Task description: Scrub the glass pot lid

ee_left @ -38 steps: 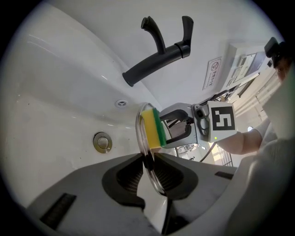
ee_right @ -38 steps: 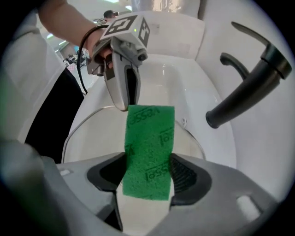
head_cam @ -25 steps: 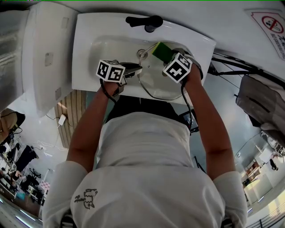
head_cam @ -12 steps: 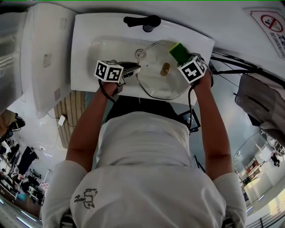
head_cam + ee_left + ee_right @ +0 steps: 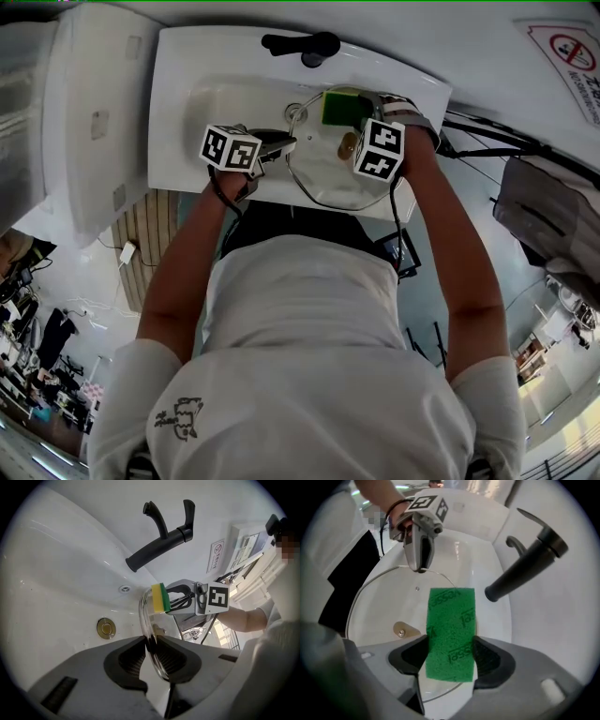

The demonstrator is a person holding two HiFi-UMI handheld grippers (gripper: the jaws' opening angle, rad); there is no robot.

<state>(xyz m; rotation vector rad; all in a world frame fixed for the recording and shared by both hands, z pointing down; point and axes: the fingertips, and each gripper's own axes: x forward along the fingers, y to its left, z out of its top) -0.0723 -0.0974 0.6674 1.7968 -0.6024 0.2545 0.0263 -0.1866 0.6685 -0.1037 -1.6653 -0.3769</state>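
The glass pot lid [image 5: 323, 183] is standing tilted in the white sink [image 5: 178, 122]. Its lower edge is reaching the basin's front rim and its upper edge is lying close under the black faucet [image 5: 302, 44], while bare basin wall is spreading out to its left. The left gripper [image 5: 151, 644] is clenching the lid's rim edge-on, its jaws only slightly apart with the glass pinched between the pads. The right gripper [image 5: 450, 651] is grasping a green-and-yellow sponge [image 5: 451, 620] by its two long sides and is holding it at the lid's upper part, seemingly touching it. Only the left gripper view is showing the brass drain [image 5: 106, 628] and the sponge's yellow layer facing the glass. Only the right gripper view is showing the lid's knob [image 5: 403, 630] and the printed green scouring face.
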